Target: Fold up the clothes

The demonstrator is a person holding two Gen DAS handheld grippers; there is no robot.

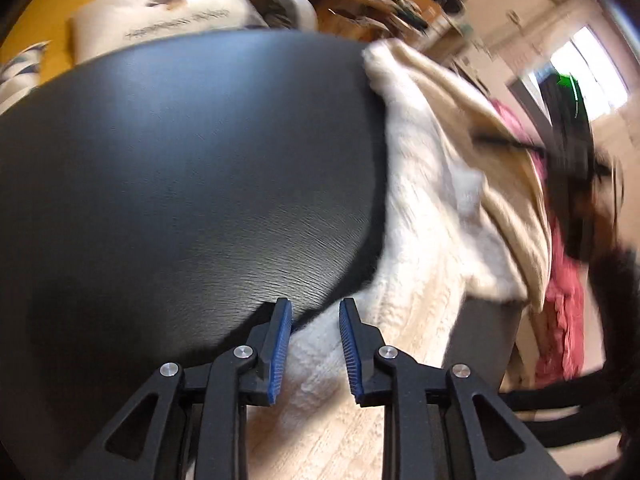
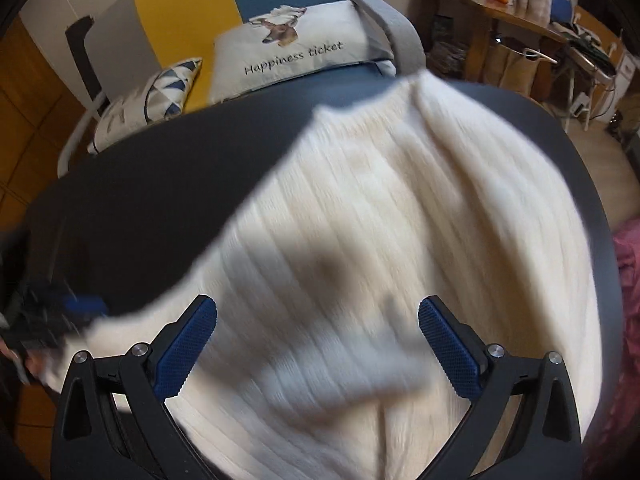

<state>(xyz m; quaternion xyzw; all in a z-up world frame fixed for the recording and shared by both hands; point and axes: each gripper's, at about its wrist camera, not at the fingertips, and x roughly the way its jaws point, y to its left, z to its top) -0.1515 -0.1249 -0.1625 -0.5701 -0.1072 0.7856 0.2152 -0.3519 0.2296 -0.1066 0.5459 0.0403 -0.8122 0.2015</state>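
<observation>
Left gripper [image 1: 315,320], seen from its own wrist camera, stood with its jaws a narrow gap apart, not closed on anything. Between and just beyond the blue pads [image 1: 280,354] lay an edge of the cream knit [image 1: 416,216]; whether cloth was caught further down the pads could not be told. The knit ran from 6 o'clock up to 1 o'clock along the right side of the dark table [image 1: 180,168], bunched and part-doubled, with a tan inner face turned up at 2 o'clock. A pink garment [image 1: 564,304] hung at 4 o'clock, off the table edge. The picture was blurred at the right, where a dark shape, probably the other tool, could not be made out clearly.

Right gripper [image 2: 318,334], in its own view, was spread wide above the knit [image 2: 400,208], gripping nothing. The knit covered the table [image 2: 160,200] from 6 o'clock to 1 o'clock, its left edge running diagonally, with soft ridges and one raised fold near 6 o'clock. At 8 o'clock the left gripper [image 2: 86,306] sat at the knit's corner, blurred. The pink garment [image 2: 628,272] showed at 3 o'clock.

Assessment: the knit was not yet a neat folded packet; it lay loosely, part-gathered. The scene would fit either spreading the knit flat before folding or a fold part-way made. The pink garment appeared unfolded.
</observation>
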